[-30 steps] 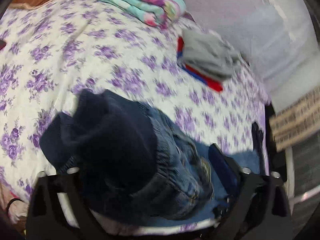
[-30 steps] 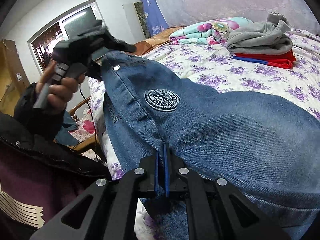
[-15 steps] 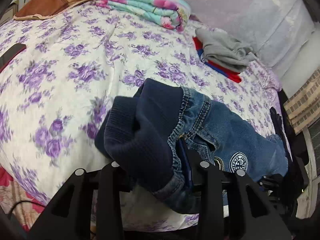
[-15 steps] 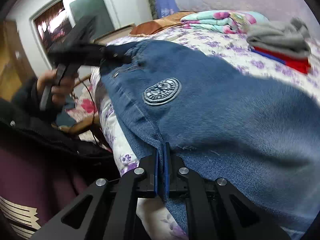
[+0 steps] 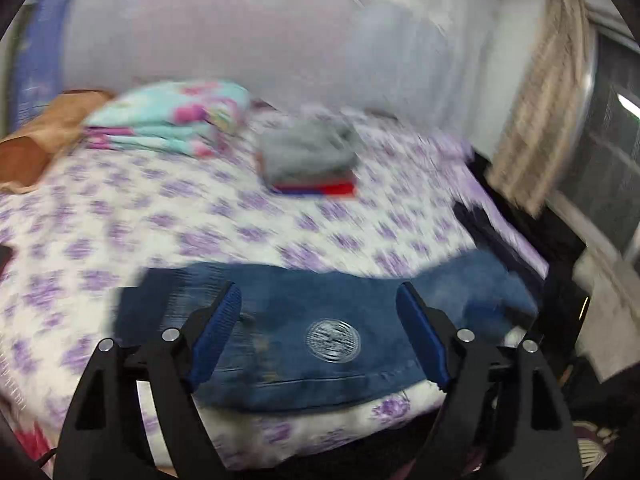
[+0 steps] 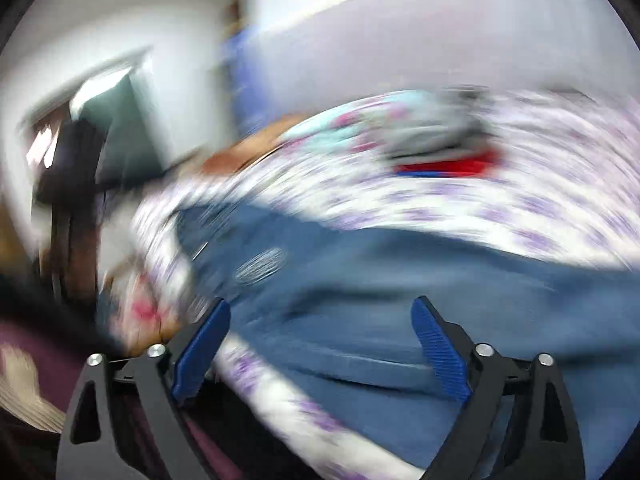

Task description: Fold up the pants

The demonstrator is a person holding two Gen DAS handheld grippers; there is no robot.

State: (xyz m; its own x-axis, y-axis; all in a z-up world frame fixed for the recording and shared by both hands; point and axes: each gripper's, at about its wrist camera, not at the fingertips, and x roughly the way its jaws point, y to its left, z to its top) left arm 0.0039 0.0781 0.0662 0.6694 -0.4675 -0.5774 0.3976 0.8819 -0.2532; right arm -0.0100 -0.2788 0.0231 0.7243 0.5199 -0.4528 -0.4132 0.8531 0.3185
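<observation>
Blue denim pants [image 5: 304,340] with a round silver patch lie flat near the front edge of the bed. My left gripper [image 5: 320,332] is open and empty, its blue pads either side of the pants, just above them. The pants also show in the blurred right wrist view [image 6: 360,300]. My right gripper [image 6: 320,344] is open and empty above the denim.
The bed has a purple-flowered sheet [image 5: 200,208]. A folded turquoise blanket [image 5: 172,120] and a grey garment on red and blue folded clothes [image 5: 312,160] lie at the back. A brown pillow [image 5: 40,140] is at far left. A curtain [image 5: 548,100] hangs at the right.
Both grippers were shut on the pants; both have opened and let go. The pants now lie flat on the bed. Both cameras are moving fast.
</observation>
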